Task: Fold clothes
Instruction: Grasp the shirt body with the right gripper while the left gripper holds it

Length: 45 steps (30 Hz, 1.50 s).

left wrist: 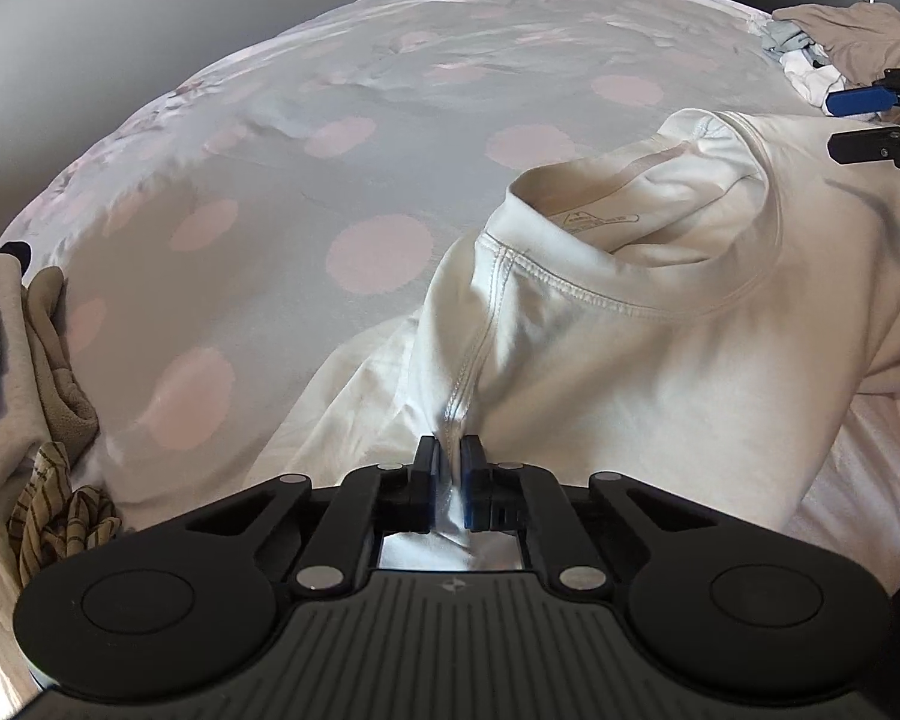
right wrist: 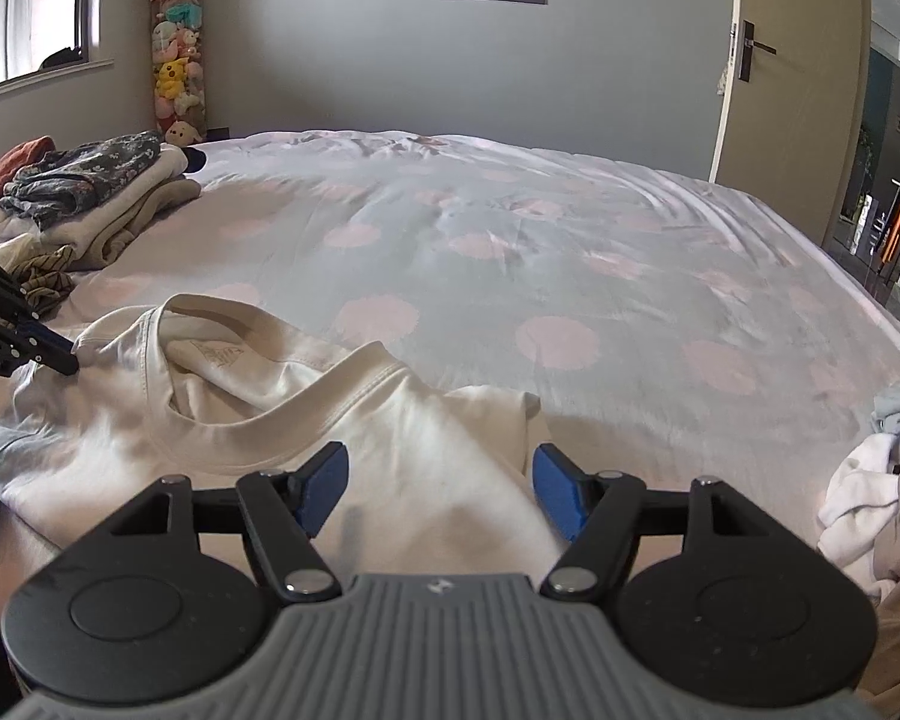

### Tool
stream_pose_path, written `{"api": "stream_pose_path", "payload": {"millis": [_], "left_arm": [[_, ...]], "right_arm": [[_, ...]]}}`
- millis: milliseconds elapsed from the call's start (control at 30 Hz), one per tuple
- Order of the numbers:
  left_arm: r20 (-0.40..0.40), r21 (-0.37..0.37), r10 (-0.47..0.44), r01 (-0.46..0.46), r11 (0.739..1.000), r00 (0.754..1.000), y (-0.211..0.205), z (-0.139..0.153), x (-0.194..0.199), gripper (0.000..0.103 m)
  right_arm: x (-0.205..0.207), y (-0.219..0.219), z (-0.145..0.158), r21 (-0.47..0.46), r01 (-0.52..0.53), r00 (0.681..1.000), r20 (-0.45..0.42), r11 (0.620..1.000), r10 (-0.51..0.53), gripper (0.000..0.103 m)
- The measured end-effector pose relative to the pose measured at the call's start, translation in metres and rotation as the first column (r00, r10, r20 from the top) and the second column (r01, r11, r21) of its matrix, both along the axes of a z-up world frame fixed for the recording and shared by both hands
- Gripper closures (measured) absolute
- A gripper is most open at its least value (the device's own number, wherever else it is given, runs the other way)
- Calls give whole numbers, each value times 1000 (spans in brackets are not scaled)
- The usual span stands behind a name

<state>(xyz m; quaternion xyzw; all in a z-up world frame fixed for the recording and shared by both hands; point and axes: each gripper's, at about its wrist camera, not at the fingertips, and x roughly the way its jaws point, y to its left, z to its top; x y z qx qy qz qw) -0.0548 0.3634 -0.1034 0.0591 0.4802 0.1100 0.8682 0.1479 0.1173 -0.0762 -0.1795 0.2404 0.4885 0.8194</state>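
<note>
White T-shirt (left wrist: 660, 324) fills the centre and right of the left wrist view, lying on the dotted bedspread (left wrist: 330, 180). The left gripper (left wrist: 449, 462) is clenched on its shoulder seam. In the right wrist view the shirt (right wrist: 390, 450) lies lower centre, collar toward the upper left, body running toward the camera. The right gripper (right wrist: 441, 489) is spread, empty; it should probably pinch the opposite shoulder evenly.

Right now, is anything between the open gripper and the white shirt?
Nothing visible. The right gripper is open over the white T-shirt, with only air between. The left gripper already pinches its shoulder seam.
</note>
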Motion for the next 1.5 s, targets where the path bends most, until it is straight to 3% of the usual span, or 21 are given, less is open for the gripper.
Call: {"api": "stream_pose_path", "payload": {"millis": [133, 267, 467, 700, 1067, 1100, 1200, 1367, 1433, 1500], "left_arm": [[10, 23, -9, 9, 1000, 1000, -13, 15, -14, 98], [26, 22, -3, 3, 1000, 1000, -20, 22, -27, 98], [43, 14, -12, 11, 1000, 999, -31, 26, -42, 98], [68, 23, -25, 23, 999, 997, -41, 30, -48, 98], [88, 53, -65, 60, 997, 994, -52, 30, -55, 98], [88, 54, -69, 64, 997, 994, -53, 29, -55, 98], [89, 58, -71, 66, 996, 993, -54, 28, -55, 98], [97, 70, -108, 101, 992, 989, -61, 22, -56, 96], [92, 73, -132, 125, 989, 987, -65, 19, -56, 83], [72, 73, -156, 151, 986, 985, -69, 13, -56, 62]], "right_arm": [[-22, 10, 9, -37, -114, 990, 81, 993, 117, 32], [-53, 36, 17, -122, -285, 937, 174, 951, 303, 34], [-93, 89, 28, -291, -495, 769, 293, 819, 569, 44], [-130, 134, 30, -463, -608, 571, 310, 645, 761, 52], [-159, 163, 5, -644, -607, 378, 283, 466, 882, 60], [-160, 165, 3, -655, -598, 372, 282, 461, 884, 69], [-158, 165, 4, -666, -589, 391, 261, 458, 882, 82], [-159, 139, 11, -651, -557, 422, 313, 516, 851, 87], [-159, 127, 11, -633, -537, 460, 334, 557, 823, 87], [-161, 116, 7, -621, -516, 492, 349, 590, 798, 88]]}}
